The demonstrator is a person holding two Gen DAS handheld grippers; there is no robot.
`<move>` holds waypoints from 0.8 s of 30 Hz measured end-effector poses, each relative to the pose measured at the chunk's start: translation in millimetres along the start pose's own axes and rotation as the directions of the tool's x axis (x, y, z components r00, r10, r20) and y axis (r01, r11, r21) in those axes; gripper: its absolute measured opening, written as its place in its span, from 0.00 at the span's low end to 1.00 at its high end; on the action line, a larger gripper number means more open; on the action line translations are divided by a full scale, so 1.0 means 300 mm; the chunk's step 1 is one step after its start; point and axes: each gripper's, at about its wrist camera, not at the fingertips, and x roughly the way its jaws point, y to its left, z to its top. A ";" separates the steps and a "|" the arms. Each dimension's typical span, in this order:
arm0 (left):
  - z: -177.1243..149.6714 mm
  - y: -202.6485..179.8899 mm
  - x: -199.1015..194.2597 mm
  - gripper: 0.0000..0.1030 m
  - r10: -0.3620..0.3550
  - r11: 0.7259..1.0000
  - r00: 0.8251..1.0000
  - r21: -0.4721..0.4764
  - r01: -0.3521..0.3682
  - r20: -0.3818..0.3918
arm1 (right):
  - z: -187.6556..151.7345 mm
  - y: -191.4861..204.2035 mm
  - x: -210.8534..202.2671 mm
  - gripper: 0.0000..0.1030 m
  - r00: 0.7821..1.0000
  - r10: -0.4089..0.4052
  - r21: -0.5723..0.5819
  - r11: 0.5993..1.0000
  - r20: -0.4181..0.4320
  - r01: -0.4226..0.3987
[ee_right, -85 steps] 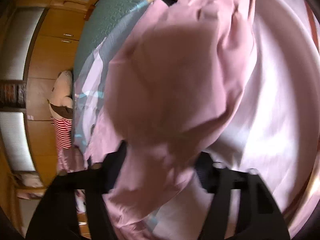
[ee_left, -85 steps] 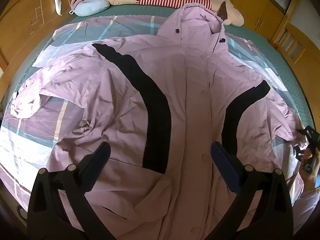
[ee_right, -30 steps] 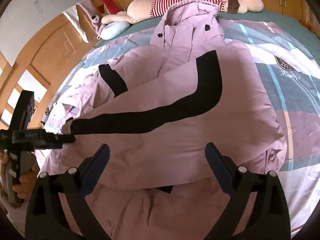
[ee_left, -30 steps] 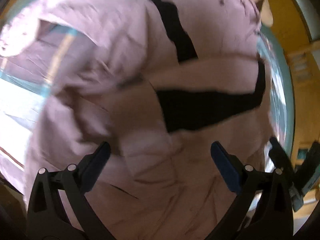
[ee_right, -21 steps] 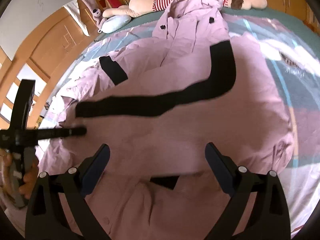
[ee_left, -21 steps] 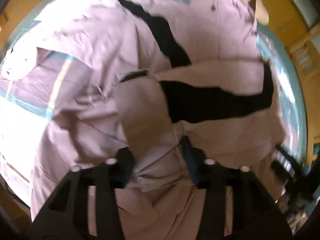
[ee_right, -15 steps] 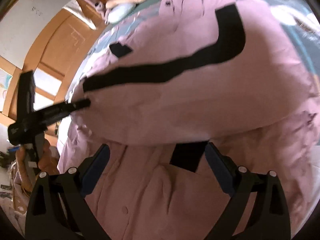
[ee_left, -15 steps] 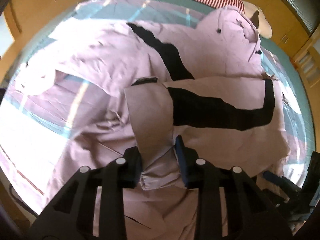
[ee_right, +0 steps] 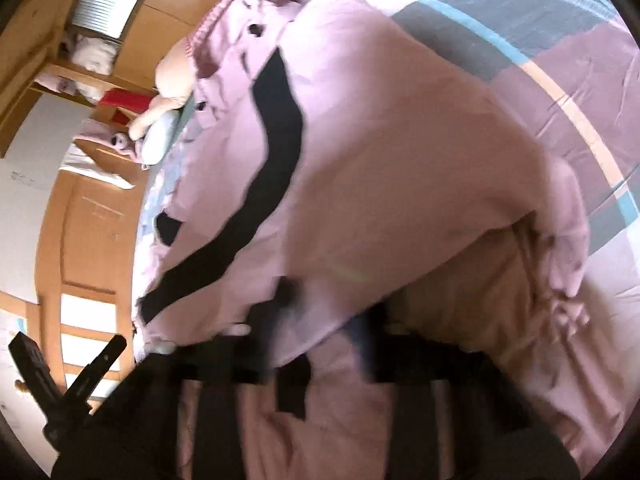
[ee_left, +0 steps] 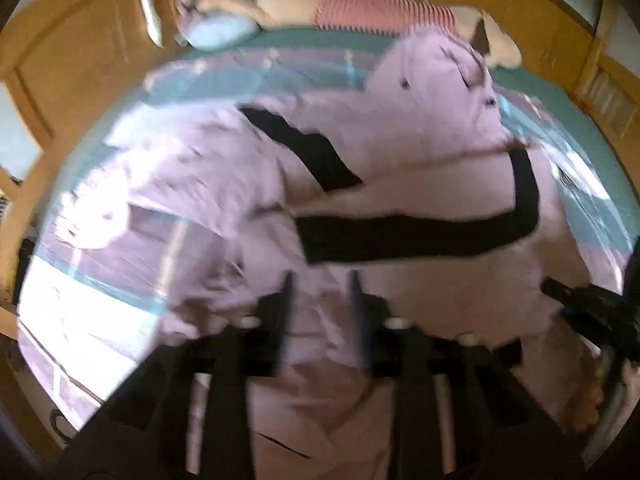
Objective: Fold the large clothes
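Note:
A large lilac jacket [ee_left: 420,148] with black stripes lies spread on the bed, its right sleeve [ee_left: 420,236] folded across the chest. My left gripper [ee_left: 320,300] hovers over the near part of the jacket. Its jaws are opening, but they still stand narrow with the sleeve's cuff between them. In the right wrist view the jacket [ee_right: 400,160] fills the frame. My right gripper [ee_right: 328,312] is rolled sideways at the folded edge. Its jaws are closing with that fold of fabric between them. The picture is blurred there. The left gripper [ee_right: 80,380] shows at the lower left.
A long plush toy [ee_left: 360,12] in a striped top and a blue cushion [ee_left: 220,34] lie at the head of the bed. The checked quilt [ee_left: 80,320] shows around the jacket. Wooden wardrobes surround the bed. A hand [ee_left: 592,400] holds the right gripper [ee_left: 580,300].
The left gripper went from wide open to shut on the sleeve's cuff and rose with it. The right gripper rolled, dropped to the jacket's folded edge, and its wide jaws narrowed on the fabric.

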 end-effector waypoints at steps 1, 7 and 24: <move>-0.009 -0.003 0.020 0.78 -0.048 0.999 0.998 -0.004 0.048 -0.046 | -0.007 -0.003 0.001 0.15 1.000 0.004 0.003 1.000 0.000 -0.004; -0.048 -0.053 0.071 0.95 -0.143 0.988 0.976 0.028 0.149 -0.162 | -0.022 0.014 -0.018 0.14 0.999 -0.032 -0.066 0.997 0.012 0.032; -0.059 -0.006 0.195 0.42 -0.160 0.986 0.951 -0.090 0.141 -0.264 | -0.027 0.042 0.003 0.69 0.998 0.013 -0.088 0.996 -0.062 -0.019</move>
